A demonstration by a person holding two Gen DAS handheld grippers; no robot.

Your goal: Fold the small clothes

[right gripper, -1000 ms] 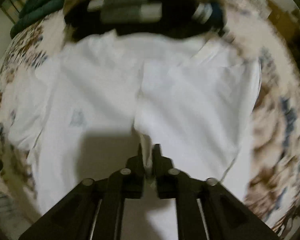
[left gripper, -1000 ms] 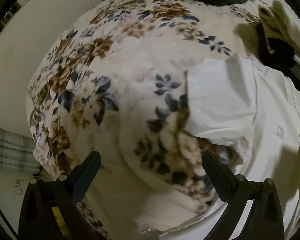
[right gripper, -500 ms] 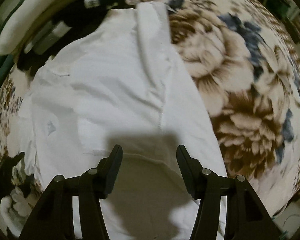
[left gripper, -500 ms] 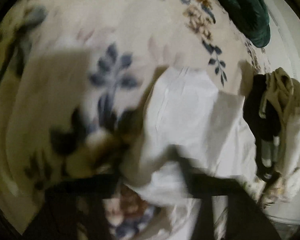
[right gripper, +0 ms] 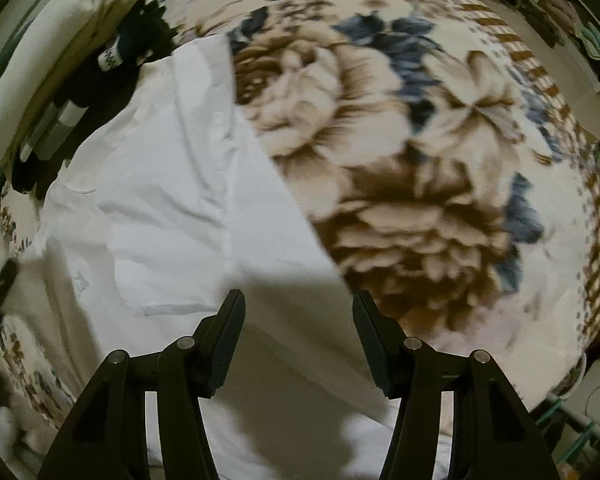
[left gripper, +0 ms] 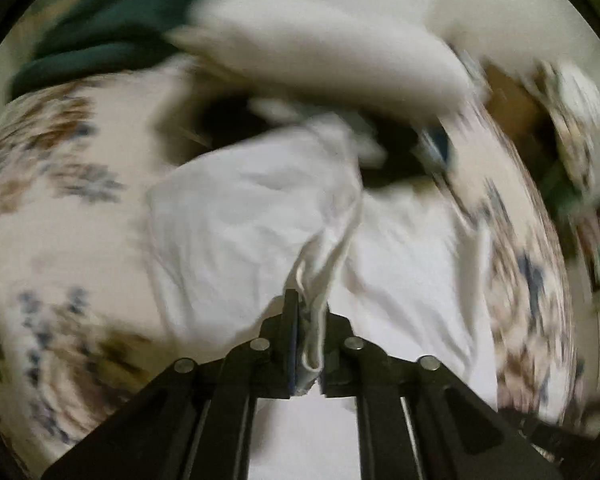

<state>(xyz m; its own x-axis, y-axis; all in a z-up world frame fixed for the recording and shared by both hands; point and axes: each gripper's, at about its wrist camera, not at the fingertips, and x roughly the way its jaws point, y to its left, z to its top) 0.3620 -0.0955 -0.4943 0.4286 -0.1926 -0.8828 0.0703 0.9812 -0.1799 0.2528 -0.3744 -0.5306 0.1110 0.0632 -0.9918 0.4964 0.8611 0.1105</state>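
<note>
A white shirt [left gripper: 236, 232] lies on a floral blanket [left gripper: 52, 208]. My left gripper [left gripper: 309, 320] is shut on a bunched edge of the shirt and lifts that side, so the cloth rises in a ridge toward the fingers. The left view is blurred by motion. In the right wrist view the same white shirt [right gripper: 172, 208] lies flat, partly folded, with its straight edge running diagonally across the blanket [right gripper: 420, 168]. My right gripper [right gripper: 298, 340] is open and empty, hovering just above the shirt's near part.
A dark garment [right gripper: 100, 80] and a cream pillow [right gripper: 40, 80] lie at the shirt's far side. A dark green cloth [left gripper: 112, 36] sits at the blanket's far edge. Shelves [right gripper: 580, 20] and floor show beyond the bed's right edge.
My left gripper has gone from open over the blanket to shut on the shirt's edge and is pulling it across. My right gripper let go of the shirt, opened and stayed above it.
</note>
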